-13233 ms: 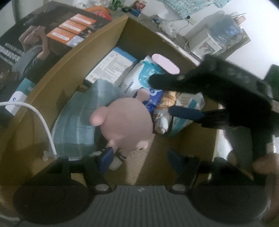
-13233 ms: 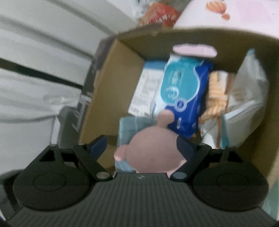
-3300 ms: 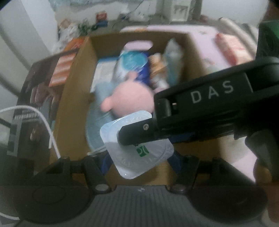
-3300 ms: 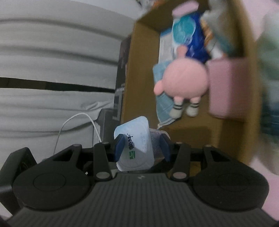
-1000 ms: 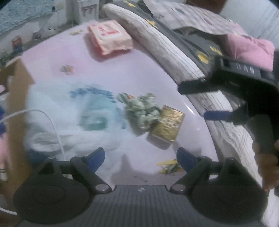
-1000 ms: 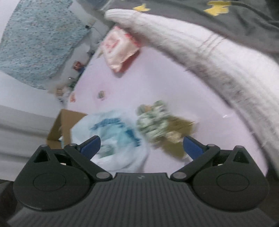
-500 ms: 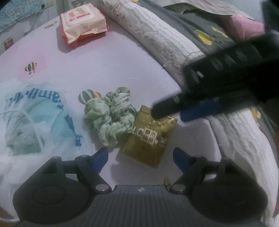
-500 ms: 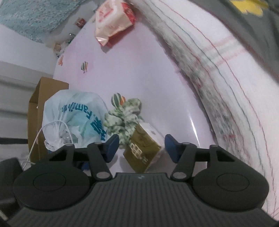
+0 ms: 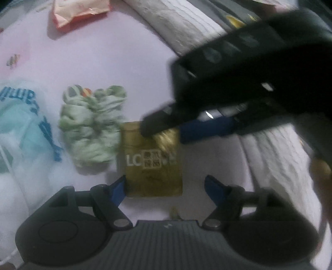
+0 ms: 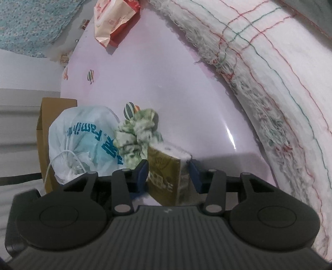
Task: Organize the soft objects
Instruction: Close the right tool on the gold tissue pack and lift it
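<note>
A gold tissue pack (image 9: 152,161) lies on the pink bed sheet, next to a crumpled green-and-white cloth (image 9: 91,126). My right gripper (image 10: 168,169) has a finger on each side of the gold pack (image 10: 166,176) and lifts one edge; in the left wrist view the right gripper (image 9: 166,128) reaches in from the right onto the pack's far end. My left gripper (image 9: 165,185) is open, its fingers either side of the pack's near end. The cloth (image 10: 138,133) touches the pack.
A white plastic bag with blue print (image 10: 83,141) lies left of the cloth, a cardboard box (image 10: 46,128) behind it. A red-and-pink wipes pack (image 10: 112,18) lies far up the sheet. A rolled white blanket (image 10: 269,87) borders the right side.
Both grippers have come closer to the gold pack. My right gripper's fingers have narrowed around it and tipped it up on one edge.
</note>
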Available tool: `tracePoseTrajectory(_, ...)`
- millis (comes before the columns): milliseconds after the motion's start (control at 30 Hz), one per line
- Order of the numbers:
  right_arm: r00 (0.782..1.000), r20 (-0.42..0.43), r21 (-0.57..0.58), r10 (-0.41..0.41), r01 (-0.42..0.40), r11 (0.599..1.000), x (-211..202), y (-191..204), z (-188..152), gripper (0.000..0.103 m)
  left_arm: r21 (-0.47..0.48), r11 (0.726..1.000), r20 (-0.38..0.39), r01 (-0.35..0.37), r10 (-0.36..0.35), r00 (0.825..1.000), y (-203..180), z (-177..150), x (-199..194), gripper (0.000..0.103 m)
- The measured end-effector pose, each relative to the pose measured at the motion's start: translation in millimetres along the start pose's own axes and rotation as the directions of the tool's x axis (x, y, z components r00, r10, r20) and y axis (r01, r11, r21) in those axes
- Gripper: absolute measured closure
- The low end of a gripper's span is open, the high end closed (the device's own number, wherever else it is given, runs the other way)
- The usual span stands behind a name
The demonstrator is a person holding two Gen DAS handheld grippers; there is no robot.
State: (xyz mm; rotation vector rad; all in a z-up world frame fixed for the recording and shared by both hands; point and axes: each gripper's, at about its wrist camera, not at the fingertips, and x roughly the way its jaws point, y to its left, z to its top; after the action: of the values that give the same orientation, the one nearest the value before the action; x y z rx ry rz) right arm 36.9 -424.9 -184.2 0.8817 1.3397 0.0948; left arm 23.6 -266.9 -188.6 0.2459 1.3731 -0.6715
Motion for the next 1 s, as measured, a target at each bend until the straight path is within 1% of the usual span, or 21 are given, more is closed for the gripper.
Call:
tracePoseTrajectory(100,1.0,-0.003,-0.023,-0.01,0.01,1.0,0,3,2,0.06,0.02,1.0,0.003,-0.008,0.008,1.0,-3,-5,-5,0.025)
tracePoseTrajectory(200,1.0,-0.01,-0.061,-0.029,0.029,0.998,2,9,2,0.059,-0.022,1.0,0.013,-0.015,0.015,1.0,6,-1,-7,0.024)
tracePoseTrajectory(267,0.999,-0.016,-0.083,-0.042,0.041,0.996,4,12,1,0.059,-0.049,0.999,0.004,-0.01,0.01,1.0,13,6,-3,0.025)
tracePoseTrajectory(367,0.998,-0.024,-0.096,-0.052,0.049,0.994,8,15,0,0.059,-0.056,0.998,-0.017,-0.004,0.003,1.0,16,10,3,0.025)
tracePoseTrajectory(467,0.998,-0.033,-0.098,-0.059,0.056,0.994,12,16,-1,0.059,-0.044,0.999,-0.01,-0.016,0.016,1.0,13,13,5,0.026)
tracePoseTrajectory(533,0.997,-0.038,-0.1,-0.061,0.057,0.993,16,17,-3,0.059,-0.041,0.998,-0.008,-0.038,0.038,0.999,10,15,6,0.028)
tracePoseTrajectory(600,0.997,-0.036,-0.105,-0.066,0.062,0.992,17,17,-4,0.059,-0.046,0.997,-0.006,-0.055,0.055,0.998,7,14,5,0.035)
tracePoseTrajectory(633,0.997,-0.034,-0.1,-0.064,0.06,0.993,17,16,-4,0.059,-0.046,0.997,-0.005,-0.06,0.059,0.998,5,15,4,0.036)
tracePoseTrajectory(667,0.998,-0.032,-0.088,-0.057,0.054,0.995,16,15,-4,0.059,-0.047,0.997,-0.008,-0.061,0.06,0.998,5,15,4,0.039)
tracePoseTrajectory(800,0.998,-0.023,-0.072,-0.051,0.049,0.996,12,13,-4,0.065,-0.068,0.997,-0.018,-0.046,0.045,0.999,16,12,-6,0.045)
tracePoseTrajectory(1000,0.998,-0.005,-0.066,-0.056,0.055,0.996,7,14,-8,0.066,-0.064,0.997,-0.012,-0.05,0.05,0.999,18,14,-16,0.046)
